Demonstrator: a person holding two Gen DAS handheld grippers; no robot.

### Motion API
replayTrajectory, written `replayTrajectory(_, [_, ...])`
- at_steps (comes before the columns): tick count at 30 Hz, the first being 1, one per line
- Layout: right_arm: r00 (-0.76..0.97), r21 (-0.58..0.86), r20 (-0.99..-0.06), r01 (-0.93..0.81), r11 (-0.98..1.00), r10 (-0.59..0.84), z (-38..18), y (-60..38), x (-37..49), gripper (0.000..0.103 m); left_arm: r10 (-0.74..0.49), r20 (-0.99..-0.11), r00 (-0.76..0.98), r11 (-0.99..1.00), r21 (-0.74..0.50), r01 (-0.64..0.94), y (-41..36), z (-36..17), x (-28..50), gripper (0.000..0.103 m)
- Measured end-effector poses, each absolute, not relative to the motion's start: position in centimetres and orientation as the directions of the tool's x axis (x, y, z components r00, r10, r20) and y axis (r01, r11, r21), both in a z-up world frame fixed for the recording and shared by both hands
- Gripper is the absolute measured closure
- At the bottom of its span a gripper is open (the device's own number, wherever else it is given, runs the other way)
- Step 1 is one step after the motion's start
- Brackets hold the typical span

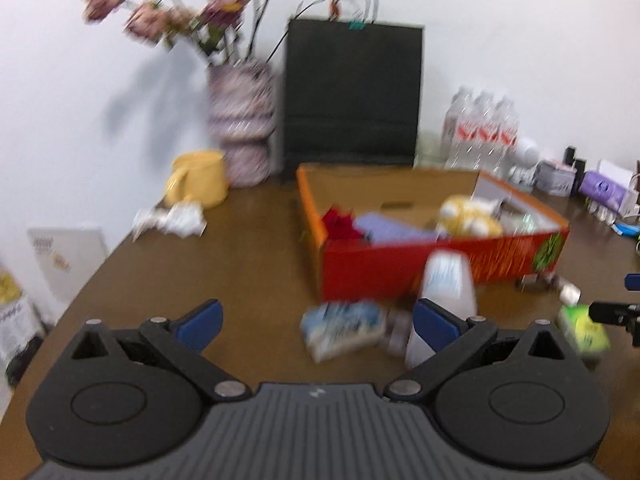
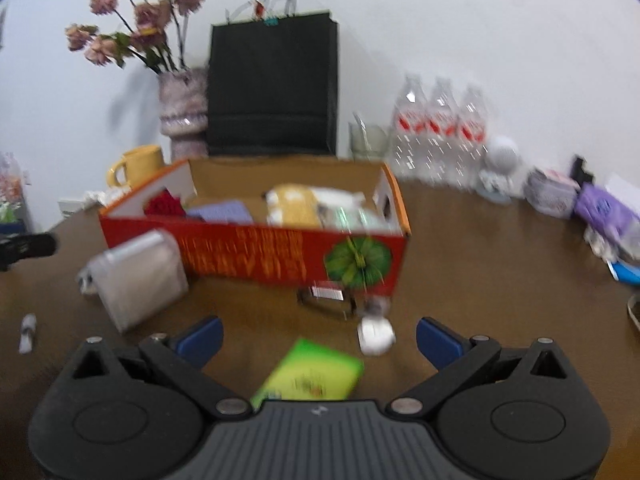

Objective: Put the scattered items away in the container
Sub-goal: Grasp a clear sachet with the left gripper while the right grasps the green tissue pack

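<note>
A red and orange cardboard box [image 1: 400, 268] [image 2: 248, 256] stands on the brown table and holds a yellow packet [image 1: 468, 216], a red item and a purple item. In front of it lie a blue-white packet [image 1: 344, 328], a white bottle [image 1: 448, 280] [image 2: 136, 276], a green box [image 1: 584, 328] [image 2: 312, 376], a small white object [image 2: 374, 334] and a small dark-framed item [image 2: 326, 298]. My left gripper [image 1: 316, 322] is open and empty, just short of the blue-white packet. My right gripper [image 2: 320, 338] is open and empty, over the green box.
At the back stand a vase of flowers [image 1: 240, 132], a black paper bag [image 1: 352, 92], a yellow mug [image 1: 200, 178] and water bottles [image 1: 480, 128]. Crumpled white paper [image 1: 172, 220] lies left. Purple packs and clutter [image 2: 600, 208] line the right side.
</note>
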State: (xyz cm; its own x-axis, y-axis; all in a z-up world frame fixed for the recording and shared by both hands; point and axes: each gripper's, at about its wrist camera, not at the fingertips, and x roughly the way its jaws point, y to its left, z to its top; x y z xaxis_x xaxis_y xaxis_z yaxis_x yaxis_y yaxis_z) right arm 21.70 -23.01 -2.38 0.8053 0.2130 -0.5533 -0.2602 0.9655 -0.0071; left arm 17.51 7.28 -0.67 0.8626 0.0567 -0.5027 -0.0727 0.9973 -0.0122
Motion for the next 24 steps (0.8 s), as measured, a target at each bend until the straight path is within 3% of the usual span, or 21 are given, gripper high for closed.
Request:
replayTrajectory(7, [0.787,0.006,-0.597,-0.185,0.983,0.152,-4.8,-22.5,20.2,0.000,0.084,-0.593,0.801,0.994,-0.010,-0.111,9.0,-3.6,14.6,0.000])
replayTrajectory(12, [0.784,-0.004,-0.607,-0.164,0.986,0.128,-5.3,-21.3,20.3,0.002,0.087,-0.608,0.789,0.995,0.007,-0.104,9.0,-4.4,14.3,0.003])
replayTrajectory(14, [0.784,-0.003,-0.608,-0.161,0.987,0.127,-5.4,-20.9,20.6,0.003,0.071,-0.615,0.786,0.995,-0.012,-0.099,9.0,-4.6,14.3,0.010])
replayTrajectory(16, [0.783,-0.003,-0.612,-0.145,0.989,0.113,-5.6,-20.6,21.0,0.009,0.074,-0.630,0.773,0.993,-0.021,-0.113,8.8,-5.0,14.5,0.032])
replayTrajectory(19, [0.772,0.019,-0.628,-0.117,0.993,0.103,-5.9,-20.6,21.9,0.018,0.107,-0.634,0.766,0.991,0.005,-0.135,8.4,-5.4,14.5,0.046])
replayTrajectory(20, [0.766,0.027,-0.634,-0.110,0.994,0.102,-6.1,-20.7,22.2,0.026,0.116,-0.628,0.770,0.990,0.013,-0.139,8.3,-5.4,14.4,0.051])
replayTrajectory(22, [0.769,0.017,-0.632,-0.102,0.995,0.090,-6.3,-20.7,22.4,0.043,0.119,-0.623,0.773,0.988,0.001,-0.152,8.4,-5.3,14.3,0.075])
replayTrajectory(23, [0.773,0.014,-0.629,-0.100,0.995,0.086,-6.3,-20.7,22.4,0.057,0.119,-0.622,0.774,0.988,-0.005,-0.157,8.5,-5.3,14.2,0.081])
replayTrajectory(24, [0.774,0.028,-0.626,-0.103,0.994,0.098,-6.3,-20.9,22.3,0.058,0.117,-0.621,0.775,0.987,-0.015,-0.161,8.6,-5.2,14.2,0.083])
